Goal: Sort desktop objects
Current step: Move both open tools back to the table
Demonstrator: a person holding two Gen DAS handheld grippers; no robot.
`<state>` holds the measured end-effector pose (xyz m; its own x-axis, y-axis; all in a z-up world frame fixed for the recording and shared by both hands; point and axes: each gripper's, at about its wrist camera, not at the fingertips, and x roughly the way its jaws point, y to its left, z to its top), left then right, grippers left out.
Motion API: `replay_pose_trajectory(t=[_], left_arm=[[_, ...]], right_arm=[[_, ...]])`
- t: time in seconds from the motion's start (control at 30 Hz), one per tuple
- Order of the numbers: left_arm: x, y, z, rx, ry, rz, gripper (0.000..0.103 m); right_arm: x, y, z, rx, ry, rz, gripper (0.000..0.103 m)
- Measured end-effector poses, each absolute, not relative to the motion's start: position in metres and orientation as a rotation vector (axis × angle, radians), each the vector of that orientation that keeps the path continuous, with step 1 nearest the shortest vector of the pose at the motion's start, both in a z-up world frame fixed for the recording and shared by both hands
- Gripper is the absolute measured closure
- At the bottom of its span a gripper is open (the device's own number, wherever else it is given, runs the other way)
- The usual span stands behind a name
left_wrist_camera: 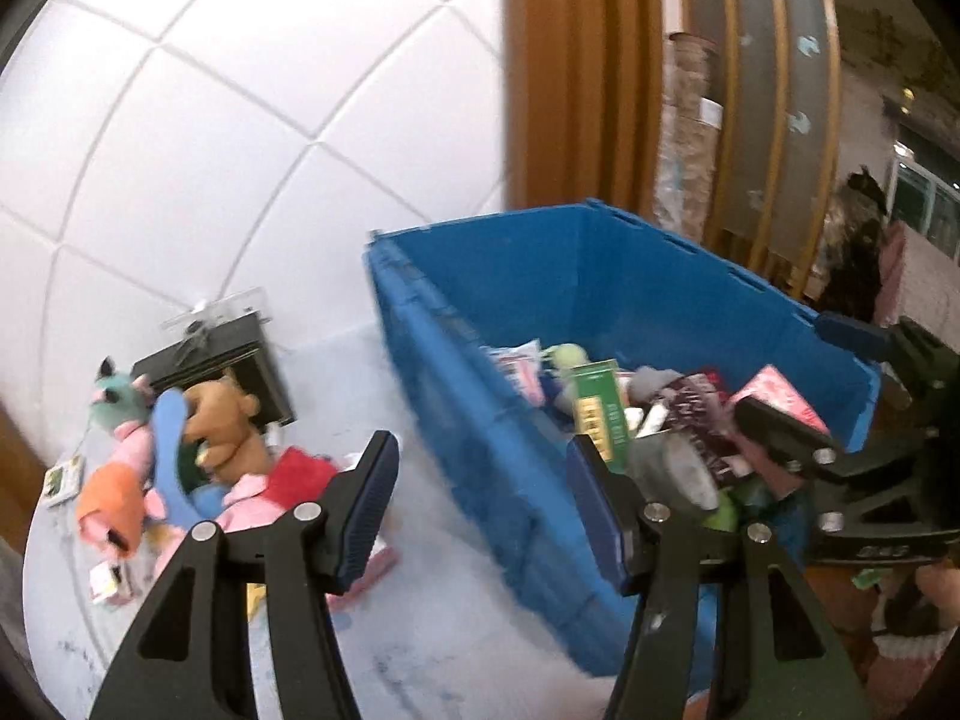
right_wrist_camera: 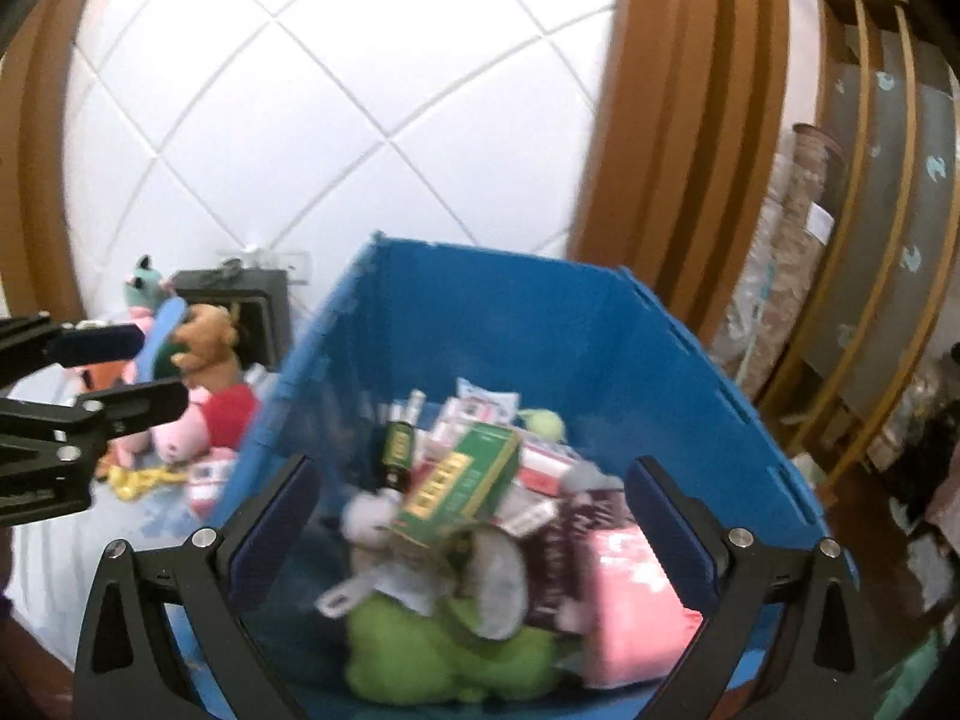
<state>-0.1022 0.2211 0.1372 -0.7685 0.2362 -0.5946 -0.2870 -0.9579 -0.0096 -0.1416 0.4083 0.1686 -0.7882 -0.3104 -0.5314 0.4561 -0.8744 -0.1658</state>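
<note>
- Left wrist view: the left gripper [left_wrist_camera: 483, 504] hangs with its jaws apart and nothing between them, above the bare tabletop [left_wrist_camera: 432, 648] just left of the blue bin [left_wrist_camera: 480, 420].
- The plush toy pile [left_wrist_camera: 198, 450] lies on the table to the far left, in front of a black box [left_wrist_camera: 240, 360]; small cards and packets lie scattered around it.
- The right gripper [right_wrist_camera: 474, 540] also stands wide and empty, poised over the near end of the bin.
- Inside the bin, the right wrist view shows a green carton [right_wrist_camera: 462, 486], a pink package [right_wrist_camera: 636, 600], a green plush [right_wrist_camera: 444, 654], a small dark bottle [right_wrist_camera: 399, 456] and other packets, all jumbled together.
- Both views are blurred, so finer details of the small items cannot be told.
- Step in hand, as I judge it: both claws are between picks, with soft toys grouped on the table and mixed goods left in the bin.
- The next move likely calls for choosing one item on top of the heap, such as the green carton or green plush, lowering an open claw squarely over it, and closing only once the pads flank it.
- The heap is loose, so a neighbour could be dragged along with the pick.
</note>
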Motion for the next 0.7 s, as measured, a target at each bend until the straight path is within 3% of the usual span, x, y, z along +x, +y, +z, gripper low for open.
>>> replay_pose_trajectory(t=[0.3, 0.5, 0.7], left_arm=[[-0.088, 0.109, 0.117, -0.930, -0.058, 2.920, 0.046], [-0.082, 0.026, 0.083, -1.054, -0.040, 3.070, 0.046], [-0.081, -0.046, 0.038, -1.237, -0.133, 3.110, 0.046]], right_arm=[[-0.103, 0.327, 0.178, 0.609, 0.350, -2.491, 0.000], [-0.089, 0.262, 0.163, 0.606, 0.343, -2.369, 0.000], [-0.090, 0.205, 0.130, 0.667, 0.360, -2.270, 0.000]])
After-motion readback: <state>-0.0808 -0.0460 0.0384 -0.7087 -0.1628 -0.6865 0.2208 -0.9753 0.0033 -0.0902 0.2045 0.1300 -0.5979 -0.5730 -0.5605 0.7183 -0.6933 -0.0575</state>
